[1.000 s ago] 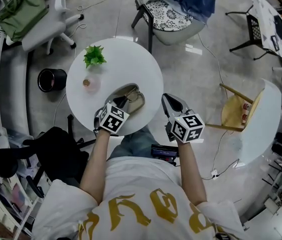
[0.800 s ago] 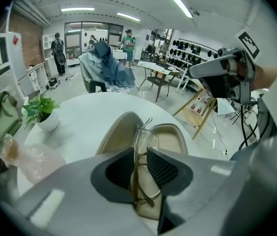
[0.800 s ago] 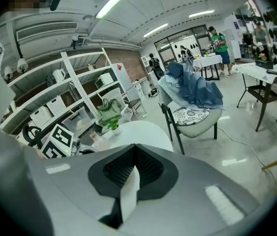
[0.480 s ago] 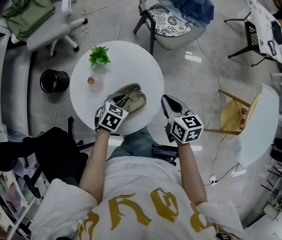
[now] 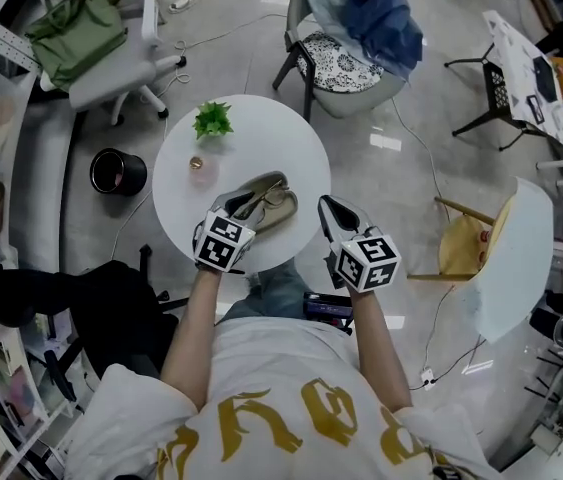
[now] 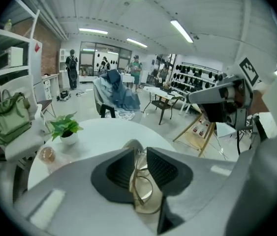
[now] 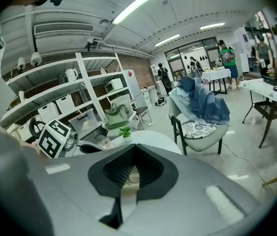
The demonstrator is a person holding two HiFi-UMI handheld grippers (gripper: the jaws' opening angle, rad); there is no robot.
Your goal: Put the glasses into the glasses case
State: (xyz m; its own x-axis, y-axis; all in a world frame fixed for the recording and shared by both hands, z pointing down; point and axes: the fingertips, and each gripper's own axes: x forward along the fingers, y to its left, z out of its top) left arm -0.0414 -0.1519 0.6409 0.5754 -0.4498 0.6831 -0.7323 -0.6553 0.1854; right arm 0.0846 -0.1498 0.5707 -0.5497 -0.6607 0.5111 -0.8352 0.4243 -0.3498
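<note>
Although the glasses are in hand, they are not yet in the case, so the task looks roughly midway. At the left of the round white tabletop a small potted plant and a little round glassy thing stand well clear of the work.

The left gripper is clamped on the glasses: the thin frame runs up between the two dark pads, one lens hanging below them. From the head view this gripper sits at the near end of the glasses case, which lies open on the tabletop, and the glasses seem to be over its mouth. Whether they already touch the lining I cannot tell.

The right gripper hangs just off the tabletop's right edge, beside the case but apart from it, its jaws drawn almost together with nothing between them.

What is left, by my reading, is to lower the glasses fully into the tray, release them, and shut the lid, for which the idle right gripper is well placed.
</note>
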